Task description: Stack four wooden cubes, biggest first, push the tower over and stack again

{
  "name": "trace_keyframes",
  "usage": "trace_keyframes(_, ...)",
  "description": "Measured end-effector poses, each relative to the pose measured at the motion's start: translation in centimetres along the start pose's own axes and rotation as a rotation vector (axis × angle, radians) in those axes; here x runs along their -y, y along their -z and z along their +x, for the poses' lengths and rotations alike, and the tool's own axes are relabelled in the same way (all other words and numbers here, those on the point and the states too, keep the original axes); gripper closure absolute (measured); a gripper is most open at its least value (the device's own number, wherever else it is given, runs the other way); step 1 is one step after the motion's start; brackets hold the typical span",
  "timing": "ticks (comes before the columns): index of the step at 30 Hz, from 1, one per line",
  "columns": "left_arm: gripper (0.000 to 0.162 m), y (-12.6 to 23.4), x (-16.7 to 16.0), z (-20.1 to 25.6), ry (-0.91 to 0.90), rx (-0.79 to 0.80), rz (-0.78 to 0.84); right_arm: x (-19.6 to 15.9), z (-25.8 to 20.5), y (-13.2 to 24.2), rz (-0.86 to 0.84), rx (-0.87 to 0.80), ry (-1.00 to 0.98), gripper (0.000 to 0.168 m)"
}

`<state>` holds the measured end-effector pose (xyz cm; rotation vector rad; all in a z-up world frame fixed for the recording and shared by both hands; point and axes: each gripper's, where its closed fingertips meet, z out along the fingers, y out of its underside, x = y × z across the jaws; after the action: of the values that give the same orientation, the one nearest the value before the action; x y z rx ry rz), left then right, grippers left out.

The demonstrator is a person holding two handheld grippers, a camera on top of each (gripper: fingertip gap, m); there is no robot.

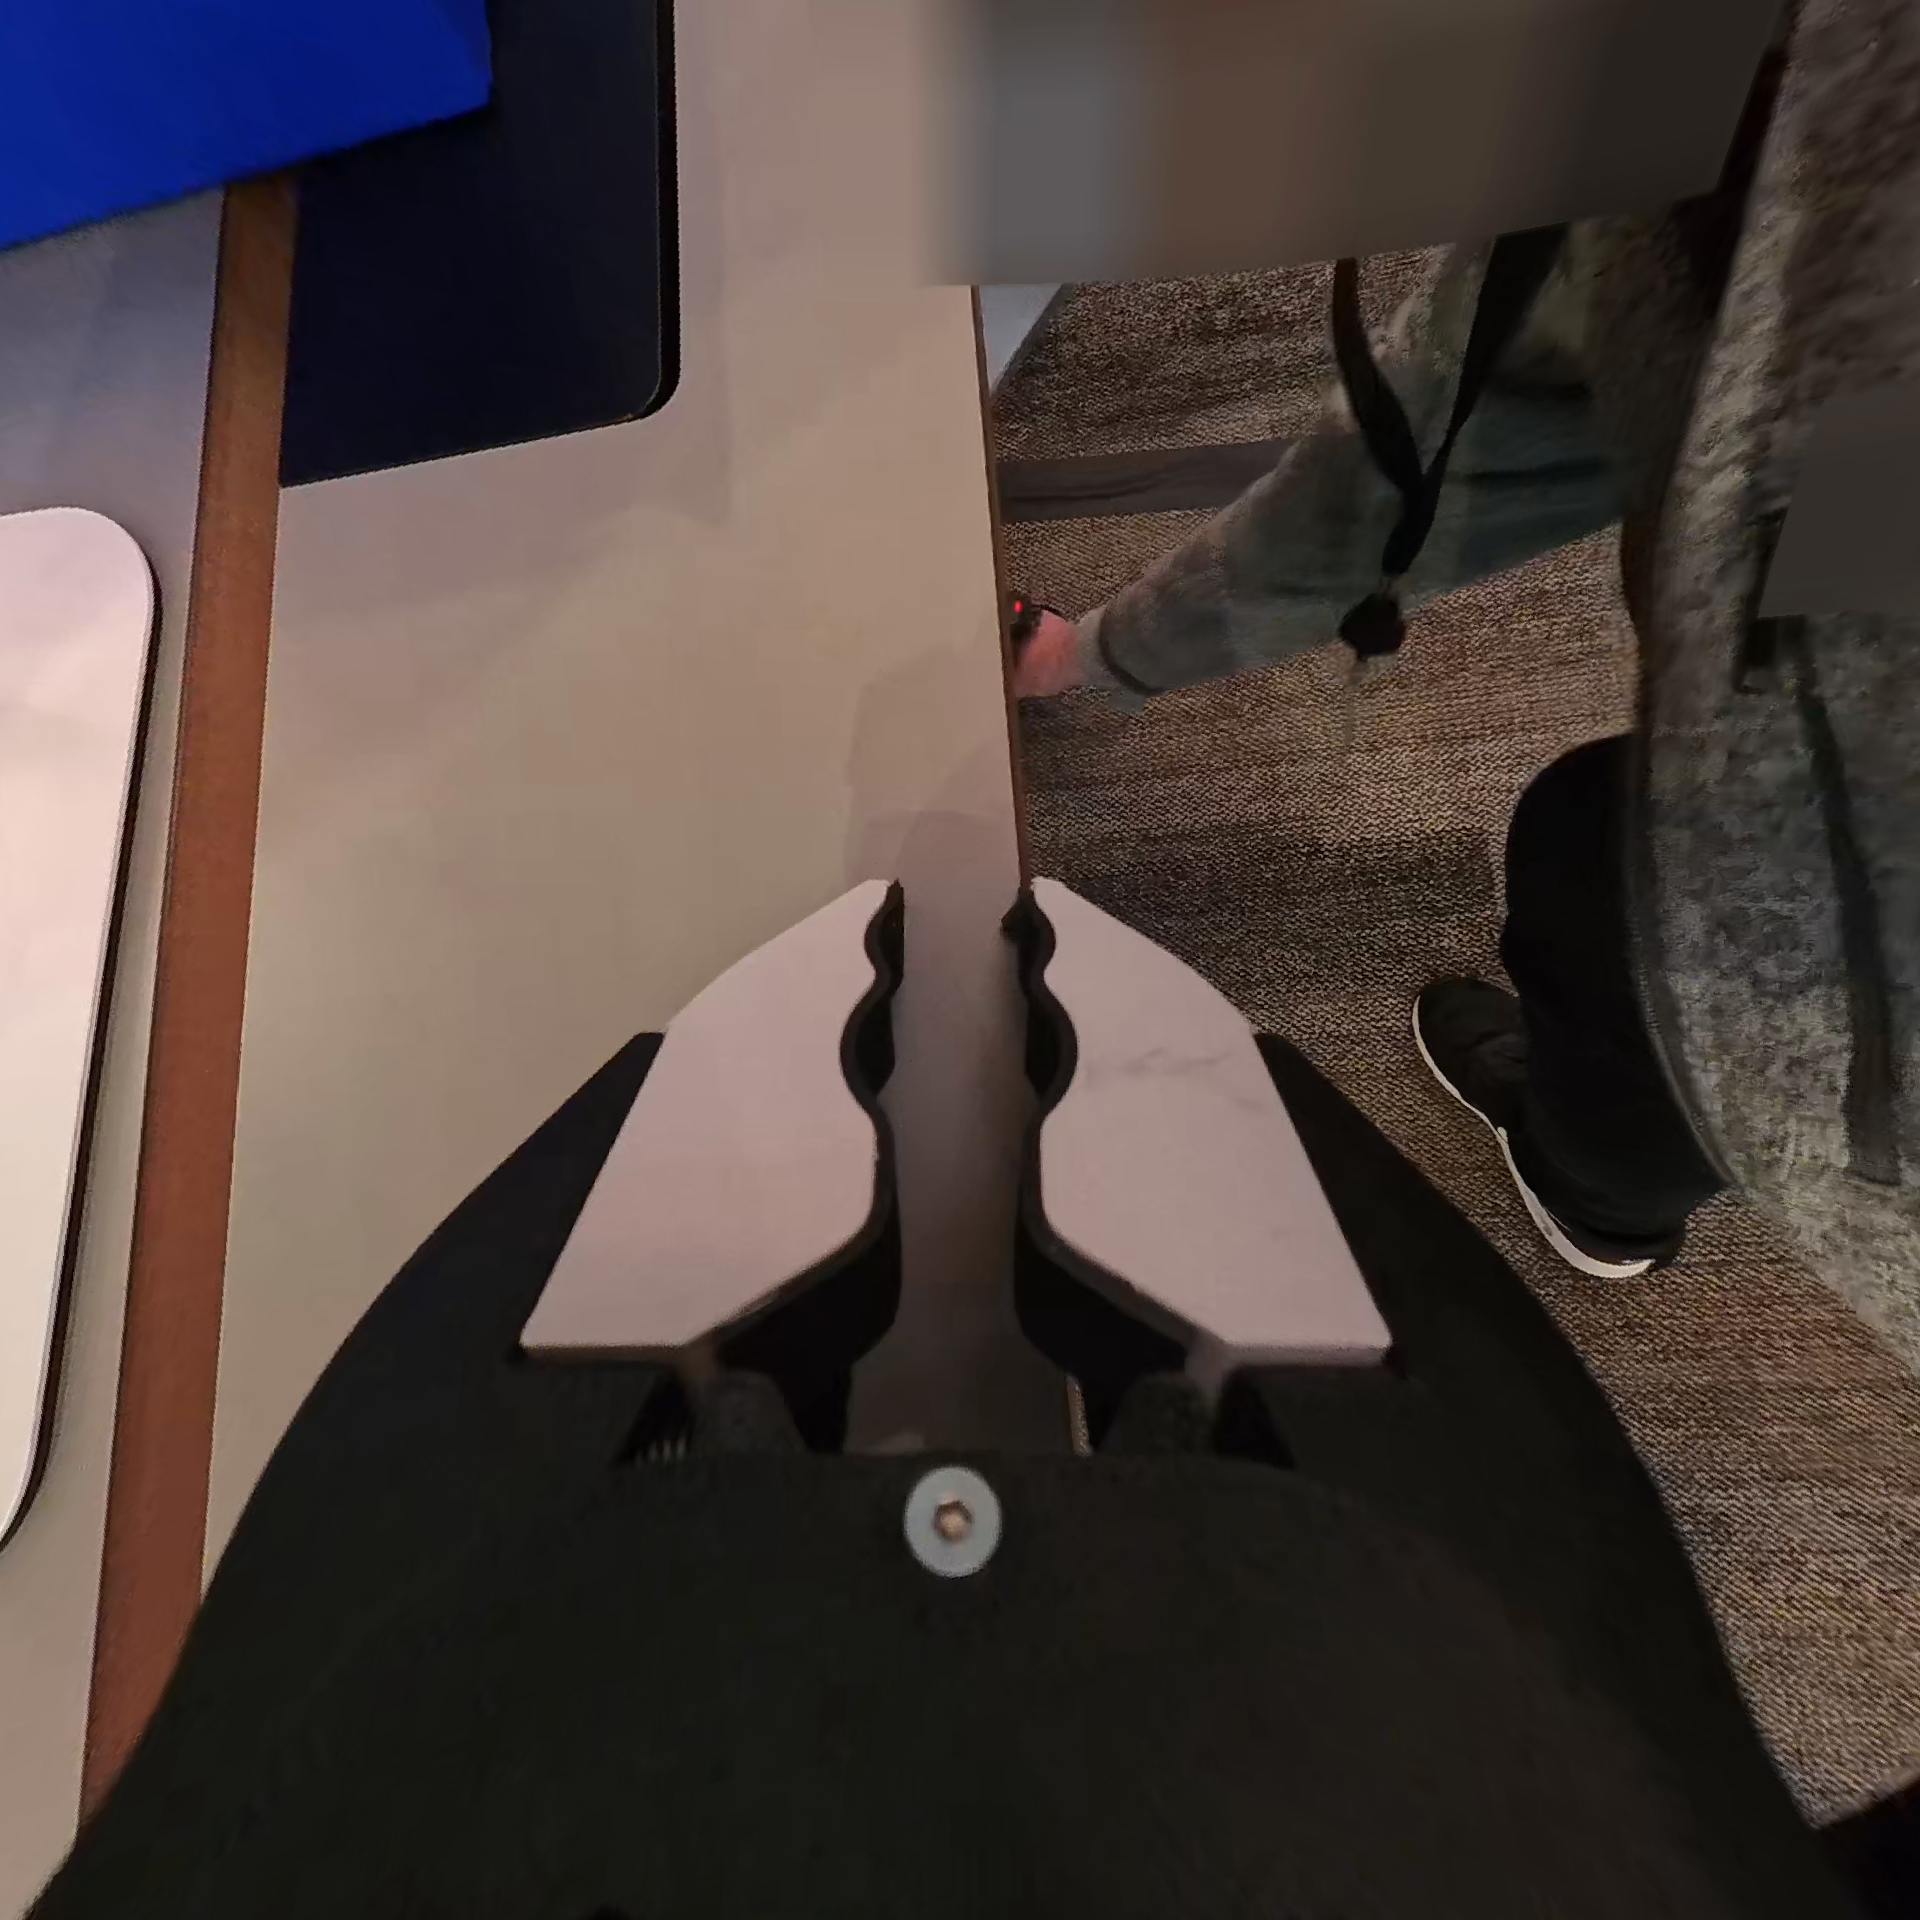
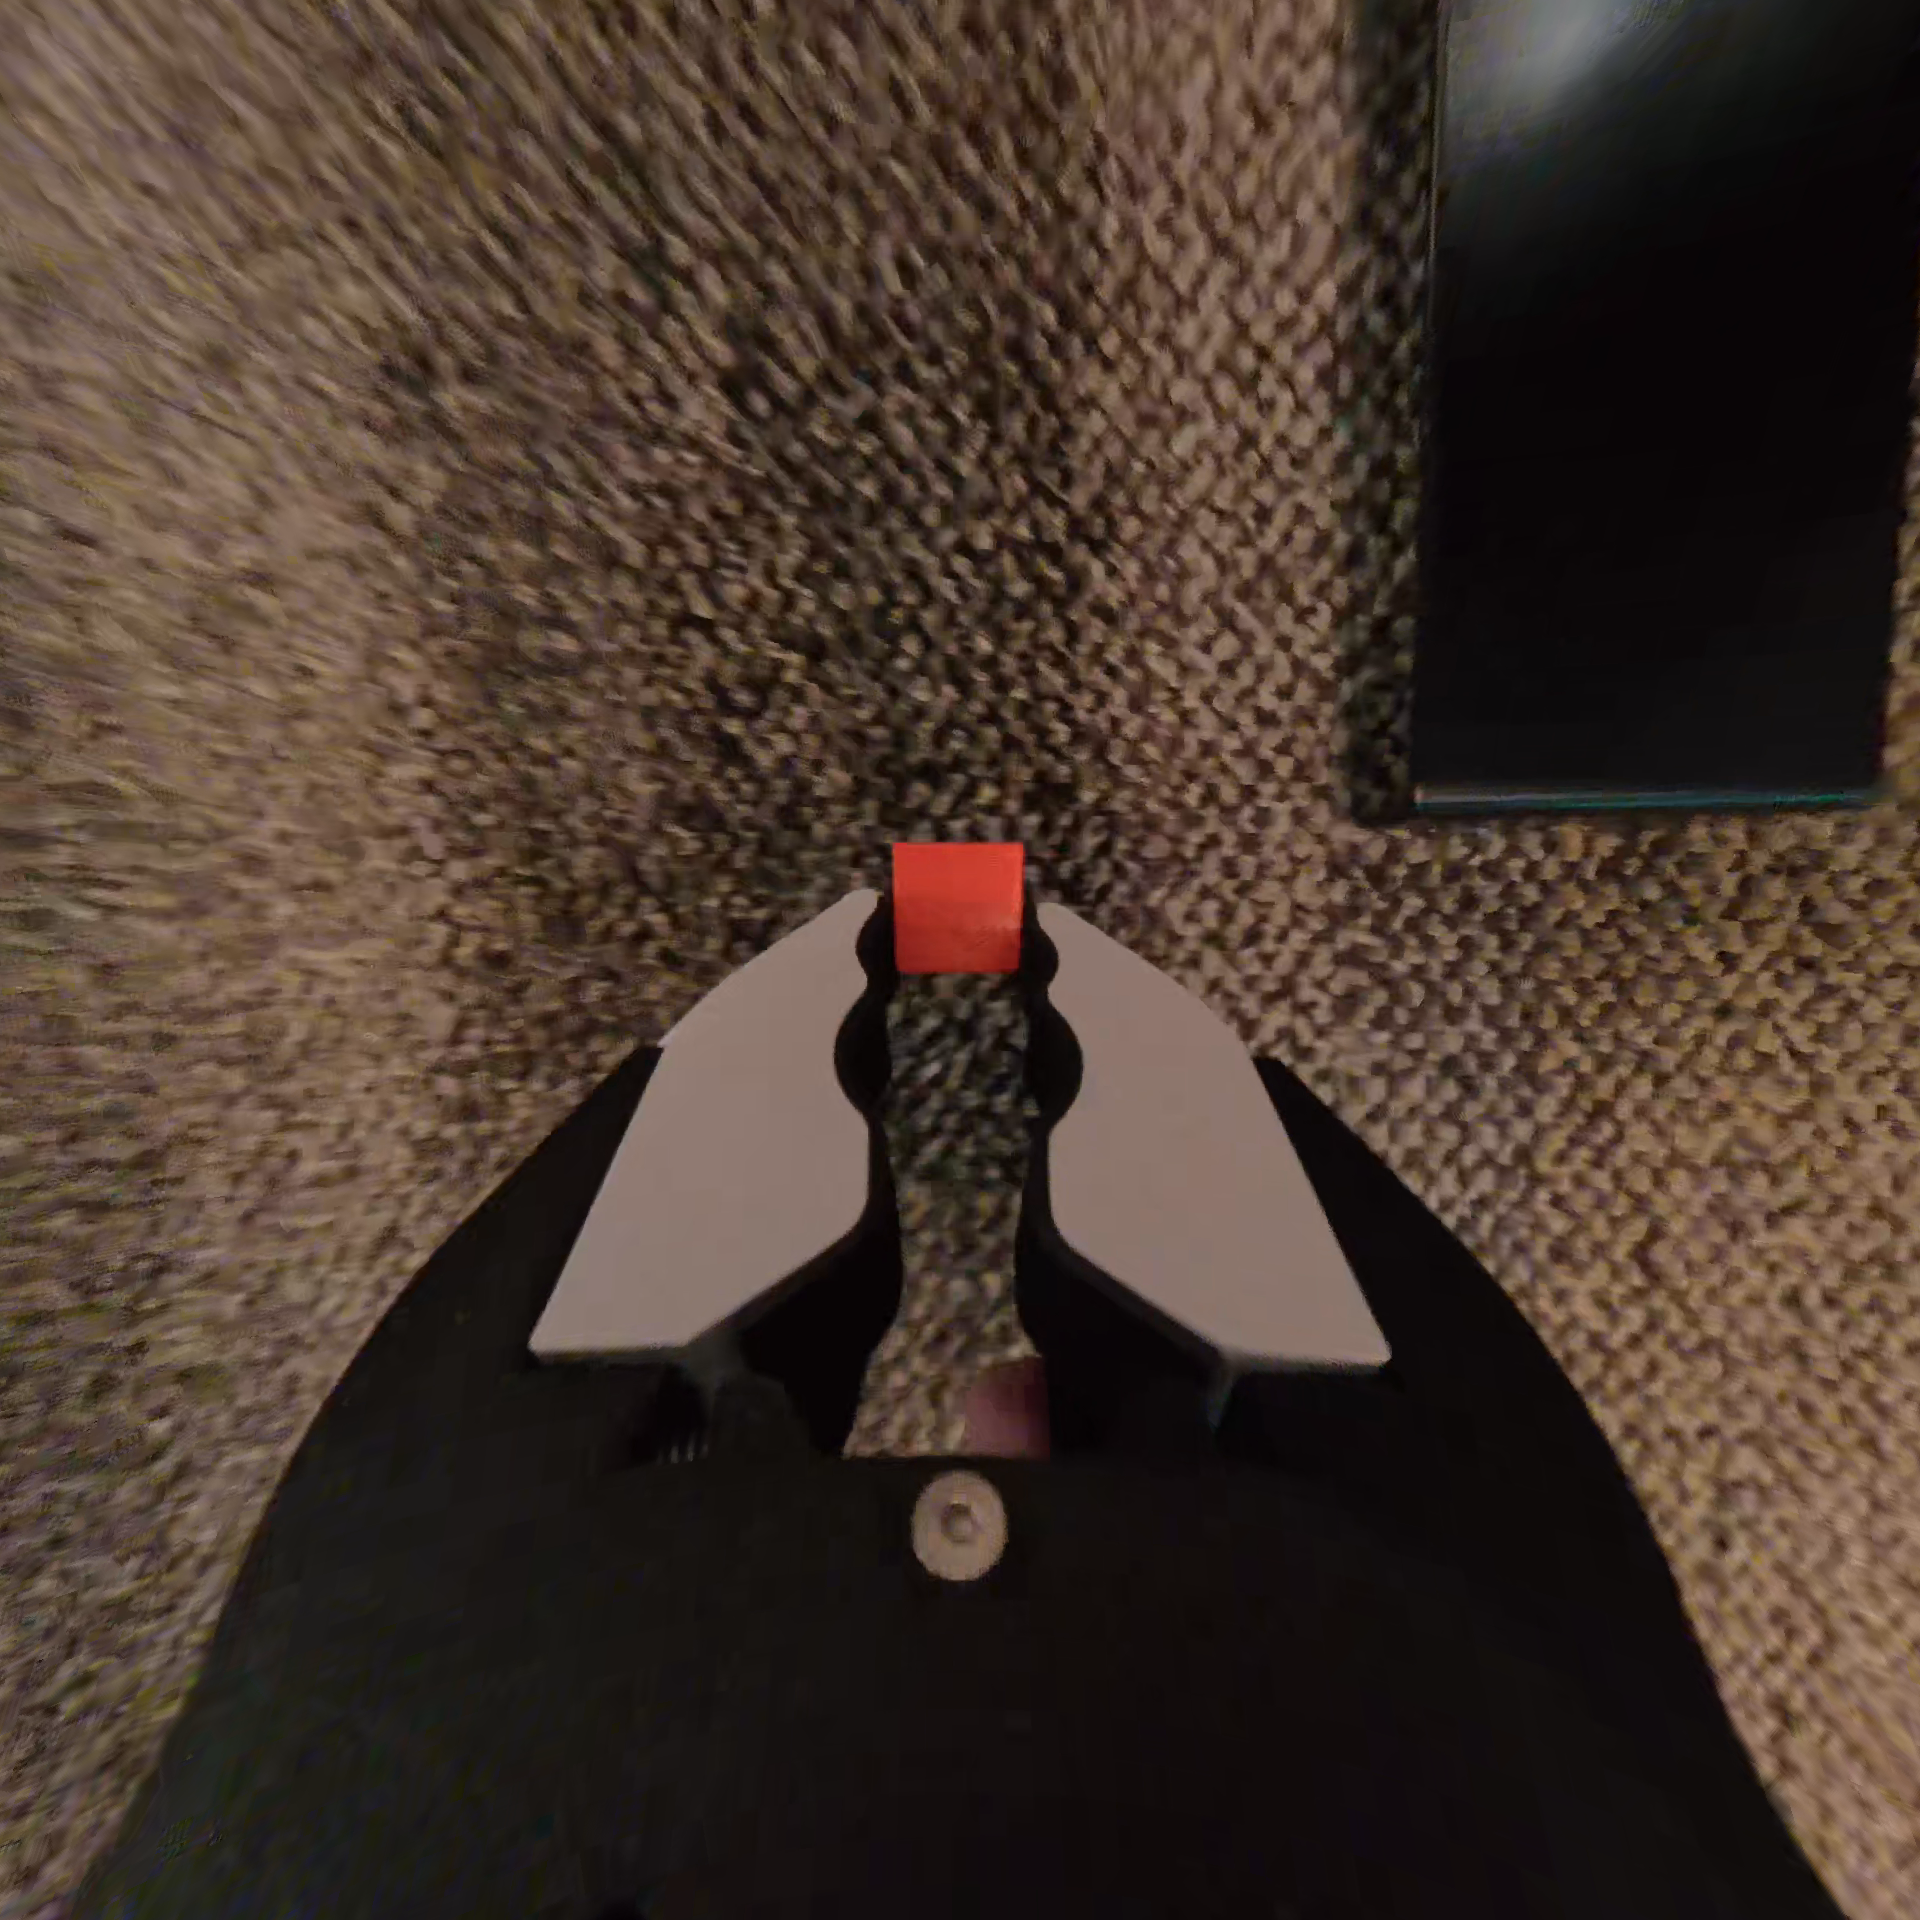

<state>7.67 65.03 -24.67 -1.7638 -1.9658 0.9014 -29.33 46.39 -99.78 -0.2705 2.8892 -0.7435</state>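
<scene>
My right gripper [image 2: 958, 914] is shut on a small red cube [image 2: 958, 906], pinched between its fingertips above the speckled brown carpet [image 2: 520, 520]. My left gripper [image 1: 956, 914] hangs over the pale table top [image 1: 623, 727] near its right edge, with its jaws a narrow gap apart and nothing between them. In the left wrist view a hand in a grey-green sleeve [image 1: 1195, 613] reaches down beside the table edge, with a small red spot [image 1: 1023, 603] next to it. No other cubes show in either view.
On the table lie a dark navy mat [image 1: 478, 260], a blue sheet [image 1: 208, 94], a brown strip [image 1: 229, 727] and a white rounded slab [image 1: 62, 935]. A black shoe [image 1: 1507, 1122] and grey upholstery [image 1: 1766, 831] are on the carpet. A black panel [image 2: 1662, 416] stands at the upper right. There is about 85 cm between the tips of the two grippers.
</scene>
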Motion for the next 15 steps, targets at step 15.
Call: trace_keyframes(15,0.147,0.1,0.1,0.2,0.0,-0.025,0.007,-1.1,-30.3,39.9,0.242,0.301,0.131,0.145)
